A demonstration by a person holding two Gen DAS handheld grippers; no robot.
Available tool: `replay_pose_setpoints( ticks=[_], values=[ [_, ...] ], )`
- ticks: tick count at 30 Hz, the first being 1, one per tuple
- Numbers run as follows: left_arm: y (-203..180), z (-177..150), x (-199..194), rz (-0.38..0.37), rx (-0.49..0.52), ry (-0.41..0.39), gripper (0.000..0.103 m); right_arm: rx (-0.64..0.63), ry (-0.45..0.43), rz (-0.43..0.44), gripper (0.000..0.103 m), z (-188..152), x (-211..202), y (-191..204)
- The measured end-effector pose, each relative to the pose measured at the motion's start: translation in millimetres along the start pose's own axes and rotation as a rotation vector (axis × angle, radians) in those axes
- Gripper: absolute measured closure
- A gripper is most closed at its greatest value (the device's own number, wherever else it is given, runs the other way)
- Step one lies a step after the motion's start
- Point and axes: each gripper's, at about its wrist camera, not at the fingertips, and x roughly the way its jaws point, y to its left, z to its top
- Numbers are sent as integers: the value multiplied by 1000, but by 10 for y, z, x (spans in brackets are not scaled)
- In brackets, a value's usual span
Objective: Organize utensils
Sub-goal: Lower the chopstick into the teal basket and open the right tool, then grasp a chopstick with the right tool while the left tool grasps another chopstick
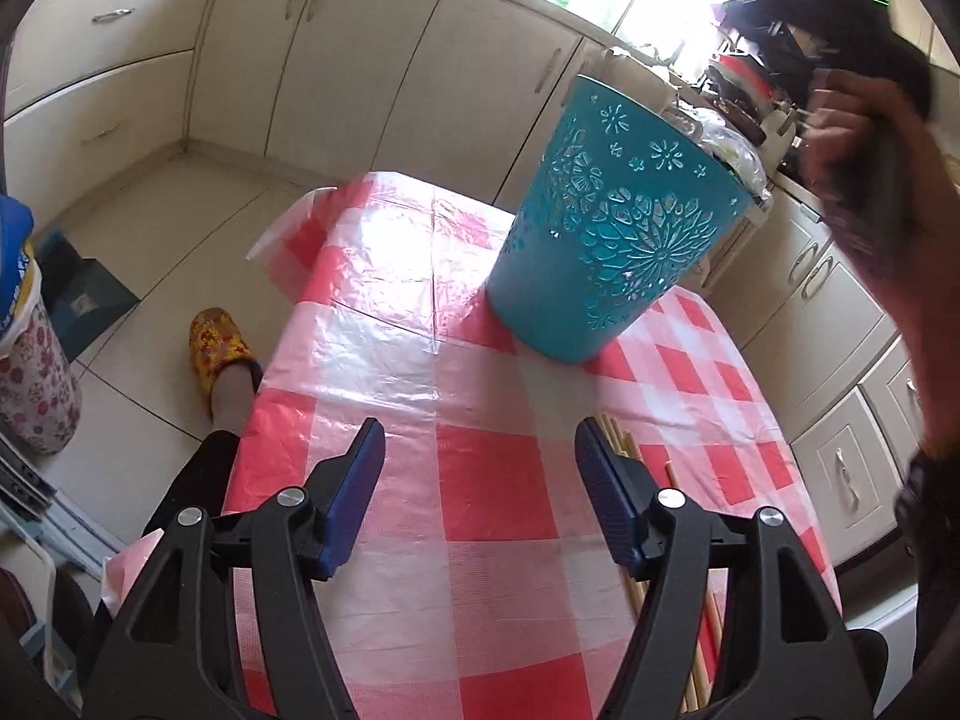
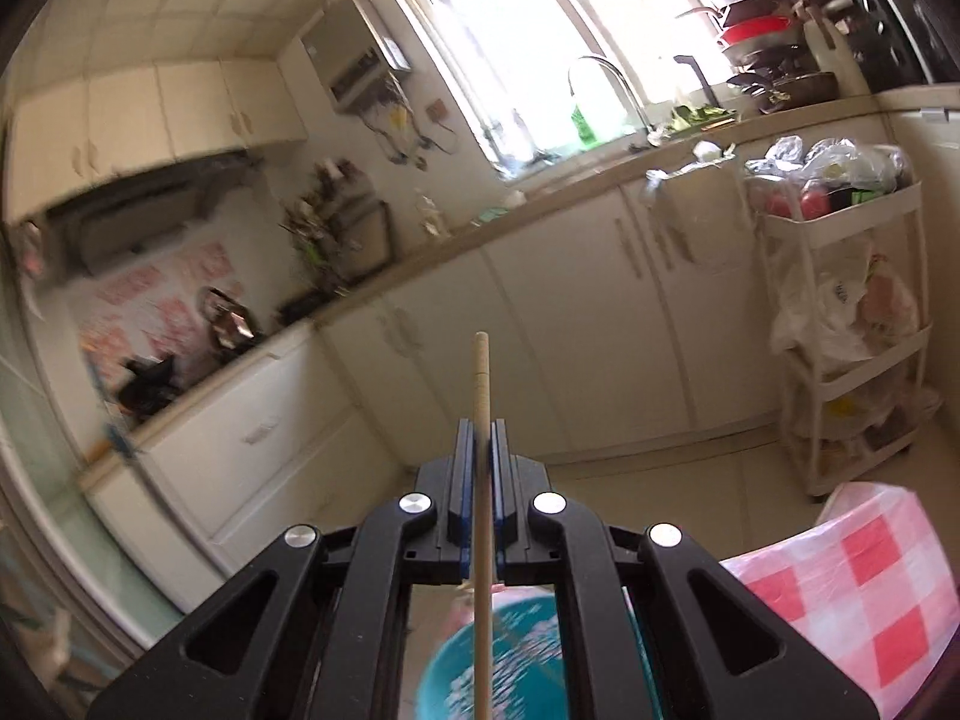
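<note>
Kitchen table (image 1: pixel 492 480), checked cloth. Right gripper (image 2: pixel 480 438): fingers clamped on one chopstick (image 2: pixel 480 378), above the bin (image 2: pixel 456 660). Left gripper (image 1: pixel 480 462): fingers wide apart, holding nothing; loose chopsticks (image 1: pixel 618 438) at 3 o'clock, bin at 1 o'clock.

— Surroundings, taken from the desk (image 1: pixel 480 480)?
— Red-and-white checked cover on it. Cream cabinets (image 1: pixel 372 66) behind. A yellow floral slipper (image 1: pixel 219 348) on the tiled floor to its left.
— Beyond it?
— White trolley (image 2: pixel 840 324), bags on its shelves, near the desk's corner. Faucet (image 2: pixel 606 84) under the window, farther back.
</note>
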Motion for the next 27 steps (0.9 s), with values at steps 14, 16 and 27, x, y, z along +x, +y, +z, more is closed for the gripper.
replay_pose_setpoints(
  ticks=[14,16,27],
  values=[
    [67,56,-3,-18,-57,-7,39,-103,182,-72,81,-454,113,33],
    [69,60,3,-17,-58,-3,38,-109,180,-61,80,-520,-58,44],
    [19,65,63,31,-32,19,31,-123,293,-138,60,-1571,-1315,-330]
  ],
)
